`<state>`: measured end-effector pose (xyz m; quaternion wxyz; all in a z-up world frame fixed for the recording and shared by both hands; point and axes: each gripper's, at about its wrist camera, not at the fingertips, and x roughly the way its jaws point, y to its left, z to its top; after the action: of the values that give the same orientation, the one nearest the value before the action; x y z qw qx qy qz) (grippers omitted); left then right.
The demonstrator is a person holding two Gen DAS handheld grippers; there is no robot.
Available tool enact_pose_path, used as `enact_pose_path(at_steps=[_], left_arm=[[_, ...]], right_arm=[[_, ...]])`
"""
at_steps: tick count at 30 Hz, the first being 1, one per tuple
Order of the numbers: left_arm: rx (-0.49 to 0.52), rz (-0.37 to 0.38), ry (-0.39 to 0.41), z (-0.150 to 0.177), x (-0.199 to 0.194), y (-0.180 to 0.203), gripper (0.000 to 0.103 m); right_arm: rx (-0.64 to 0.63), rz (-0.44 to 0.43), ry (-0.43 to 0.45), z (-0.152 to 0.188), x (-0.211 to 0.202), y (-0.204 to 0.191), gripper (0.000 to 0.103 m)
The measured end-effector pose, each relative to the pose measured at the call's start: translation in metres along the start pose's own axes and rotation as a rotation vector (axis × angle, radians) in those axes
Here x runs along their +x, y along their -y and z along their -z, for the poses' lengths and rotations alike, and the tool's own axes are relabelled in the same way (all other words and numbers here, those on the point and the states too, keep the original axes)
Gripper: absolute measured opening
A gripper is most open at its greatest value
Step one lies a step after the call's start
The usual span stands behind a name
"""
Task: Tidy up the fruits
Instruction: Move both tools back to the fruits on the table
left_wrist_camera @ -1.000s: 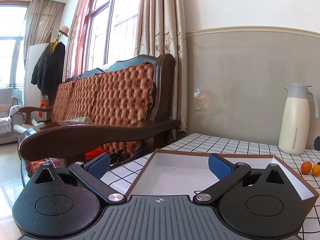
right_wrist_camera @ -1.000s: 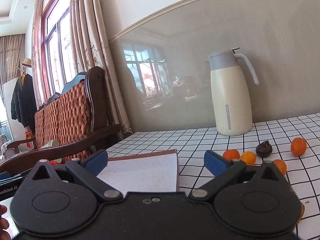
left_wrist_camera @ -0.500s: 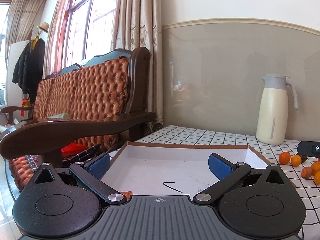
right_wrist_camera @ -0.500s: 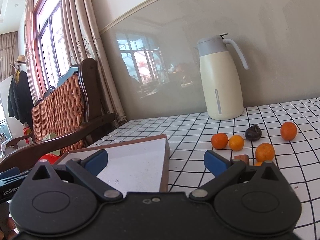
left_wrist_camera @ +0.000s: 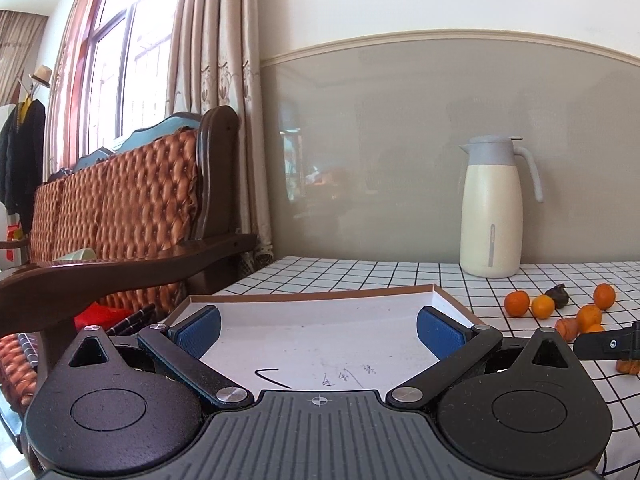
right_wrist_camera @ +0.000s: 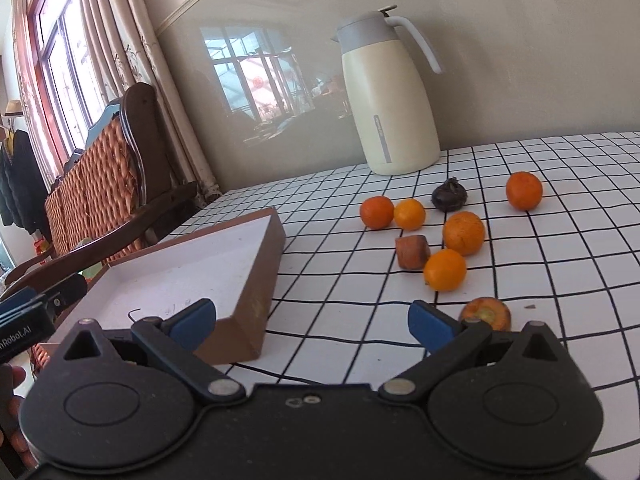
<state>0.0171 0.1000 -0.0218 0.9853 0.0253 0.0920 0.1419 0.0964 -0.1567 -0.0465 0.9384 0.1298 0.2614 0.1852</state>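
A shallow brown box with a white inside lies on the checked tablecloth. Several small oranges, a dark round fruit and carrot pieces lie right of the box. My left gripper is open and empty over the box. My right gripper is open and empty, low over the cloth between the box's corner and the fruit. Its tip shows at the right edge of the left wrist view.
A cream thermos jug stands at the back by the grey wall. A wooden sofa with an orange tufted back stands left of the table. The table's left edge runs beside the box.
Both grippers have turned right and tilted down. The box has slid left in the views and the fruit now shows closer. Both stay open.
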Motion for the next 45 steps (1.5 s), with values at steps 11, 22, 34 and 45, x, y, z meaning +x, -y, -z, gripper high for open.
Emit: enact_pose_path(at_steps=[11,22,34,45], left_arm=[[0.016,0.084,0.003,-0.008,-0.001,0.039,0.103],[0.051,0.176,-0.009,-0.009,0.001,0.084,0.103],[0.115,0.369,-0.131,0.0,0.016,0.16,0.103],[0.07,0.428,-0.279,0.004,0.044,0.202,0.073]], right_arm=[[0.026,0.002,-0.082,0.004,0.01,0.025,0.096],[0.089,0.21,0.033,-0.015,-0.013,0.074,0.097],[0.091,0.339,0.082,-0.027,-0.045,0.108,0.089],[0.029,0.317,0.001,-0.032,-0.03,0.115,0.063]])
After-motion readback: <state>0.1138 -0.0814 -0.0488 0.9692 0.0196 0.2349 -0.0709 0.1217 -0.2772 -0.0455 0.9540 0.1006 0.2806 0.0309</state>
